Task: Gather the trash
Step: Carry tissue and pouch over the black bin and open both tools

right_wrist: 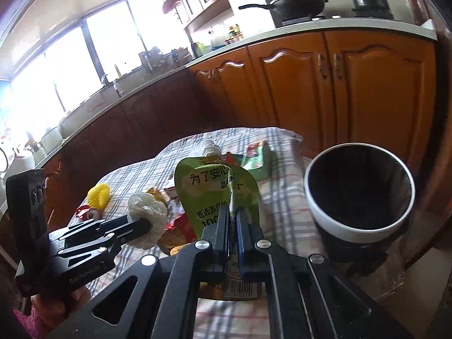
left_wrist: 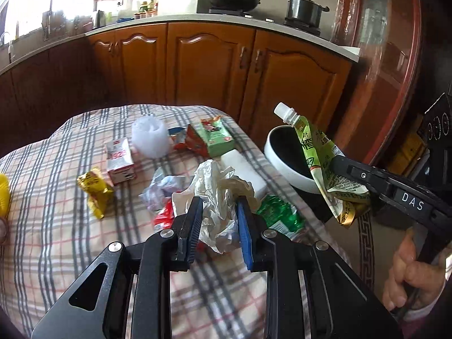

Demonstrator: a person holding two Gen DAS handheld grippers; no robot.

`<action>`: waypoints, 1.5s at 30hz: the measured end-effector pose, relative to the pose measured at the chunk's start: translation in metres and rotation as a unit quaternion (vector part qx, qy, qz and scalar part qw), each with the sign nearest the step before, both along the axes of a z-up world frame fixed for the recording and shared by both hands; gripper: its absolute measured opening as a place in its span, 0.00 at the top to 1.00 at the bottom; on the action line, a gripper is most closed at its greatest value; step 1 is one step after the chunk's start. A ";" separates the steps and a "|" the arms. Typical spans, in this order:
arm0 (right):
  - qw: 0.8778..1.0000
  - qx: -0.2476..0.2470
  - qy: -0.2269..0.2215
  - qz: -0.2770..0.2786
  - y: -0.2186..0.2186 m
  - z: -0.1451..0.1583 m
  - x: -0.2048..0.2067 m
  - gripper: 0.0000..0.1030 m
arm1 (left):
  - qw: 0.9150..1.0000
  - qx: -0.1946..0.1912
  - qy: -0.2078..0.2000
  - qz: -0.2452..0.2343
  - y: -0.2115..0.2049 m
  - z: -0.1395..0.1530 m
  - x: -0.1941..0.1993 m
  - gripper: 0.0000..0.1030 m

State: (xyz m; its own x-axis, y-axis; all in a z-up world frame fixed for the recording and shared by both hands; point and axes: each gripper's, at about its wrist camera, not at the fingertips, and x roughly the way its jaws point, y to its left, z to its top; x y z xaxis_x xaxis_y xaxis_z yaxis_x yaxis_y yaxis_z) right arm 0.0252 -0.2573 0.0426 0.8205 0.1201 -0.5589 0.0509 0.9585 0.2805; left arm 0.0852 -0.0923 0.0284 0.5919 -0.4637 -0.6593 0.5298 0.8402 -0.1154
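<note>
crumpled white tissue sits pinched between the jaws of the left gripper, lifted above the plaid-covered table. right gripper has its jaws closed tight on a green spouted drink pouch, held upright just left of the white-rimmed trash bin. more litter lies on the cloth: a yellow wrapper, a small pink carton, a green carton and a white foam block.

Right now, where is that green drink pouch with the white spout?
The green pouch is off the table, pinched in the right gripper, just left of the white-rimmed bin in the right wrist view.
</note>
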 end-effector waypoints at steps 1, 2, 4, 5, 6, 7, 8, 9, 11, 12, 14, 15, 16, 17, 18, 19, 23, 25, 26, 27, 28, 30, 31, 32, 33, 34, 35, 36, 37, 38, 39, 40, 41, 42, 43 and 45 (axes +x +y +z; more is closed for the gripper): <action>1.000 -0.001 0.000 -0.010 -0.009 -0.001 0.000 0.96 | 1.000 0.001 0.000 -0.006 -0.010 0.000 0.001 0.78; 1.000 -0.001 -0.001 -0.021 -0.018 -0.001 -0.002 0.96 | 1.000 0.001 0.001 -0.012 -0.019 -0.001 0.002 0.78; 0.999 -0.002 0.000 -0.040 -0.034 -0.001 -0.009 0.96 | 1.000 0.002 0.003 -0.023 -0.038 -0.001 0.003 0.78; 0.999 -0.002 0.000 -0.050 -0.042 -0.001 -0.012 0.96 | 1.000 0.003 0.004 -0.028 -0.046 -0.001 0.005 0.78; 0.998 -0.001 0.001 -0.059 -0.050 -0.002 -0.014 0.96 | 0.999 0.005 0.005 -0.033 -0.053 -0.002 0.006 0.78; 0.998 0.001 0.003 -0.067 -0.061 -0.003 -0.017 0.96 | 0.999 0.006 0.005 -0.036 -0.061 -0.003 0.006 0.78; 0.997 0.002 0.004 -0.075 -0.068 -0.003 -0.017 0.96 | 0.999 0.006 0.006 -0.039 -0.069 -0.003 0.007 0.78; 0.997 0.003 0.005 -0.081 -0.073 -0.003 -0.019 0.96 | 0.999 0.006 0.007 -0.042 -0.075 -0.003 0.008 0.78; 0.996 0.002 0.007 -0.091 -0.084 -0.004 -0.021 0.96 | 0.999 0.006 0.011 -0.049 -0.090 -0.003 0.011 0.78; 0.995 0.003 0.009 -0.095 -0.089 -0.005 -0.021 0.96 | 0.999 0.006 0.011 -0.052 -0.098 -0.003 0.013 0.78; 0.995 0.006 0.011 -0.102 -0.100 -0.007 -0.023 0.96 | 0.998 0.009 0.012 -0.056 -0.112 -0.003 0.017 0.78; 0.994 0.007 0.013 -0.105 -0.103 -0.008 -0.022 0.96 | 0.998 0.010 0.015 -0.059 -0.120 -0.003 0.020 0.78; 0.994 0.011 0.016 -0.106 -0.108 -0.009 -0.019 0.96 | 0.998 0.011 0.017 -0.061 -0.126 -0.002 0.021 0.78; 0.994 0.014 0.017 -0.107 -0.113 -0.011 -0.017 0.96 | 0.998 0.012 0.018 -0.063 -0.132 -0.002 0.024 0.78; 0.994 0.017 0.020 -0.108 -0.118 -0.013 -0.015 0.96 | 0.998 0.014 0.018 -0.064 -0.140 -0.002 0.028 0.78; 0.994 0.017 0.022 -0.109 -0.122 -0.014 -0.014 0.96 | 0.997 0.017 0.018 -0.066 -0.148 -0.002 0.031 0.78; 0.993 0.024 0.033 -0.113 -0.138 -0.020 0.000 0.96 | 0.997 0.030 0.027 -0.073 -0.176 -0.006 0.048 0.78; 0.992 0.028 0.039 -0.114 -0.146 -0.024 0.006 0.95 | 0.996 0.034 0.035 -0.076 -0.188 -0.009 0.057 0.78; 0.992 0.031 0.042 -0.114 -0.149 -0.025 0.009 0.95 | 0.996 0.036 0.038 -0.077 -0.194 -0.011 0.062 0.78; 0.992 0.034 0.045 -0.114 -0.153 -0.027 0.013 0.95 | 0.995 0.040 0.041 -0.078 -0.200 -0.012 0.065 0.78; 0.992 0.034 0.047 -0.114 -0.155 -0.028 0.014 0.95 | 0.995 0.044 0.043 -0.080 -0.206 -0.014 0.068 0.78; 0.992 0.033 0.053 -0.113 -0.162 -0.031 0.022 0.95 | 0.994 0.051 0.045 -0.082 -0.217 -0.018 0.074 0.78; 0.991 0.032 0.057 -0.113 -0.162 -0.033 0.025 0.95 | 0.994 0.055 0.047 -0.083 -0.222 -0.021 0.077 0.78; 0.991 0.033 0.061 -0.113 -0.165 -0.034 0.028 0.95 | 0.994 0.058 0.049 -0.083 -0.226 -0.023 0.080 0.78; 0.991 0.033 0.065 -0.112 -0.167 -0.036 0.031 0.95 | 0.993 0.061 0.053 -0.083 -0.231 -0.026 0.083 0.78; 0.991 0.031 0.069 -0.112 -0.168 -0.038 0.034 0.95 | 0.993 0.062 0.056 -0.083 -0.234 -0.028 0.085 0.77; 0.990 0.030 0.073 -0.112 -0.170 -0.040 0.037 0.95 | 0.993 0.064 0.059 -0.083 -0.236 -0.031 0.087 0.77; 0.990 0.030 0.077 -0.112 -0.172 -0.042 0.040 0.95 | 0.993 0.066 0.061 -0.082 -0.238 -0.033 0.089 0.77; 0.990 0.031 0.081 -0.111 -0.173 -0.044 0.042 0.95 | 0.992 0.068 0.062 -0.082 -0.239 -0.036 0.090 0.77; 0.990 0.030 0.085 -0.111 -0.174 -0.046 0.044 0.95 | 0.992 0.069 0.064 -0.083 -0.240 -0.038 0.092 0.77; 0.989 0.029 0.089 -0.112 -0.175 -0.049 0.046 0.95 | 0.992 0.072 0.065 -0.082 -0.242 -0.040 0.093 0.77; 0.989 0.030 0.093 -0.111 -0.176 -0.051 0.047 0.95 | 0.992 0.074 0.067 -0.082 -0.244 -0.042 0.095 0.77; 0.989 0.030 0.097 -0.111 -0.177 -0.054 0.049 0.95 | 0.991 0.074 0.070 -0.083 -0.246 -0.044 0.097 0.75; 0.988 0.030 0.101 -0.111 -0.178 -0.055 0.053 0.95 | 0.991 0.074 0.072 -0.084 -0.247 -0.044 0.098 0.72; 0.988 0.032 0.102 -0.110 -0.178 -0.057 0.054 0.93 | 0.991 0.073 0.075 -0.085 -0.247 -0.045 0.099 0.70; 0.987 0.032 0.104 -0.115 -0.180 -0.057 0.059 0.90 | 0.991 0.072 0.075 -0.083 -0.246 -0.045 0.099 0.56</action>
